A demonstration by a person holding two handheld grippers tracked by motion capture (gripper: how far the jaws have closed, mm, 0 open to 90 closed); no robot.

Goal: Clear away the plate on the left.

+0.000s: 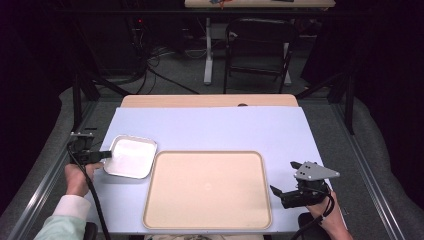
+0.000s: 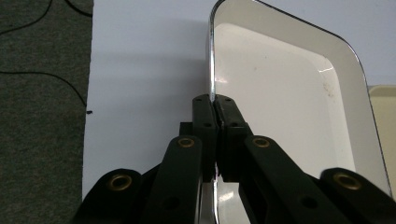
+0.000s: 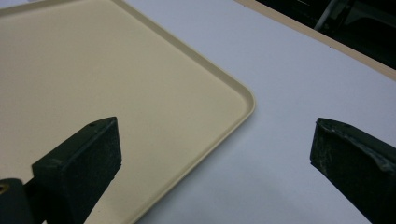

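Note:
A small white dish with a metal rim (image 1: 131, 157) lies on the pale blue table top, just left of a large beige tray (image 1: 208, 189). My left gripper (image 1: 106, 154) is shut on the dish's left rim; in the left gripper view the jaws pinch the rim of the dish (image 2: 280, 93) where my left gripper (image 2: 214, 105) meets it. My right gripper (image 1: 284, 178) stands open at the right of the beige tray, above the table. In the right gripper view the beige tray's (image 3: 116, 84) corner lies between and beyond the jaws of my right gripper (image 3: 212, 144), which hold nothing.
The table top (image 1: 210, 127) has a wooden strip along its far edge. Grey carpet (image 2: 42, 112) lies left of the table. A dark folding chair (image 1: 260, 50) and a desk leg stand beyond the table.

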